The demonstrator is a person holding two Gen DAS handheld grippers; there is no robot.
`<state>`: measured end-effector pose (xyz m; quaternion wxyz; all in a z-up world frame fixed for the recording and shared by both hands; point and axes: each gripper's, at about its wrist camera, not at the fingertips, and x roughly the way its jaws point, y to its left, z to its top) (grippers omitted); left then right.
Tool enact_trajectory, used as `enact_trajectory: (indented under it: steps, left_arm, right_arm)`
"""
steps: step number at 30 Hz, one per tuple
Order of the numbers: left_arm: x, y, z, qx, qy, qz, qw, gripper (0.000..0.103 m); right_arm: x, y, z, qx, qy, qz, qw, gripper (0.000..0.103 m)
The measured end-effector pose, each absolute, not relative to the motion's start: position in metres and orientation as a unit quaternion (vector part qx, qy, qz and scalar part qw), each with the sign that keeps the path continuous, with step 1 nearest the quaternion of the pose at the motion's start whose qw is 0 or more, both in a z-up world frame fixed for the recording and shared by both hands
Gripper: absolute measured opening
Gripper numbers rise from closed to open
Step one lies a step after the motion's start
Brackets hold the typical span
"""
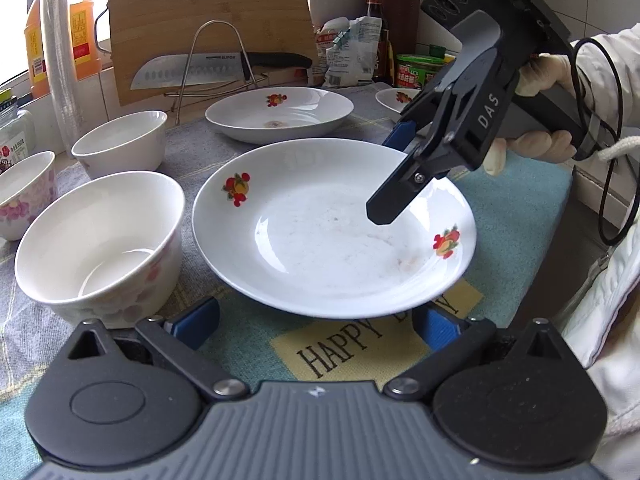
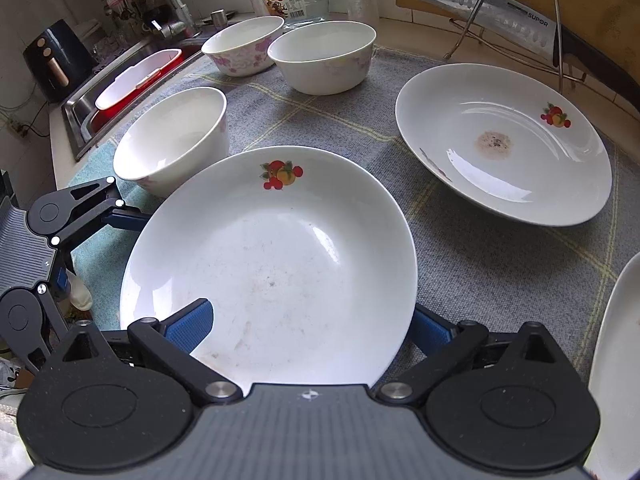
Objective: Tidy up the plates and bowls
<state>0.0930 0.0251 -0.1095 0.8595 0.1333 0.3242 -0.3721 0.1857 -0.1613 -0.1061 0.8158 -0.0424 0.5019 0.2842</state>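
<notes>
Both grippers work on one item, the near plate (image 1: 334, 228), a white dish with fruit decals lying on the cloth mat (image 1: 516, 216). We hold the right gripper (image 2: 308, 326) at the plate's rim: one blue pad (image 2: 190, 326) lies over the inner surface and the other sits below and outside the edge, so the rim passes between spread fingers; we cannot tell whether they pinch it. In the left wrist view, the upper black finger (image 1: 394, 200) of that gripper reaches over the plate's far-right rim. We hold the left gripper (image 1: 316, 322) spread wide at the plate's near edge, its pads on either side and gripping nothing.

Relative to the near plate:
- a second plate (image 2: 504, 144), stained at its centre, lies beyond it, apart;
- a third plate (image 2: 612, 360) shows at the right wrist frame's right border;
- one bowl (image 1: 100, 244) stands just beside its left rim;
- two further bowls (image 2: 322, 56) (image 2: 242, 46) stand farther back on the mat.
</notes>
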Motion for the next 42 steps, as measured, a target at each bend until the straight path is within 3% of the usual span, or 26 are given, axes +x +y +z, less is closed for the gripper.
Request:
enact_trajectory:
  steps: [23, 42]
  left_arm:
    - [0.089, 0.018, -0.108, 0.170, 0.300, -0.378, 0.859, 0.100]
    - [0.089, 0.011, -0.106, 0.181, 0.300, -0.378, 0.857, 0.101]
  right_arm:
    - [0.237, -0.169, -0.105, 0.027, 0.542, 0.320, 0.777, 0.087]
    - [0.245, -0.175, -0.105, 0.053, 0.559, 0.325, 0.761, 0.084]
